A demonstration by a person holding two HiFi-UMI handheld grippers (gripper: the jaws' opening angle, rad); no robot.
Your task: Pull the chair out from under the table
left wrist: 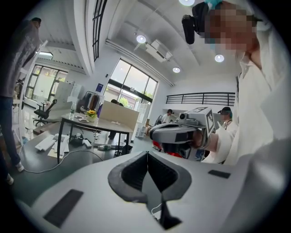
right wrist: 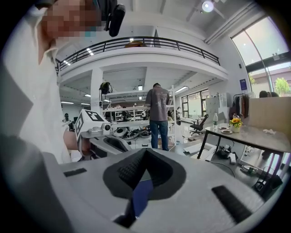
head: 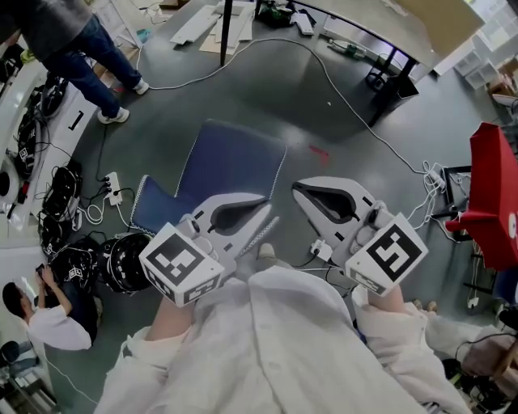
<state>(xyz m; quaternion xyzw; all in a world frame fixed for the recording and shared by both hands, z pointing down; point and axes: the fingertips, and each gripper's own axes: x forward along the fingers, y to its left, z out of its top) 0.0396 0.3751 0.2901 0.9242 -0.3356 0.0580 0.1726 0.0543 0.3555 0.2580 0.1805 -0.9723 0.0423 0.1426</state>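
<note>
Head view, looking steeply down. The left tongs (head: 271, 212) and right tongs (head: 298, 190) are smooth white moulded shells, each carrying a cube printed with black square markers. Each pair of jaws is lined with ribbed black pads. In both gripper views the pads meet edge to edge along a single seam, with nothing held between them: left tongs (left wrist: 147, 154), right tongs (right wrist: 145, 151).

The chair (head: 235, 162) has a flat, roughly square seat in matte blue upholstery with rounded corners. It stands on the glossy grey floor (head: 267, 89) just ahead of the tongs, well apart from the bench (head: 380, 24), a pale slab on thin black legs. A white cable (head: 340, 93) snakes between them.
</note>
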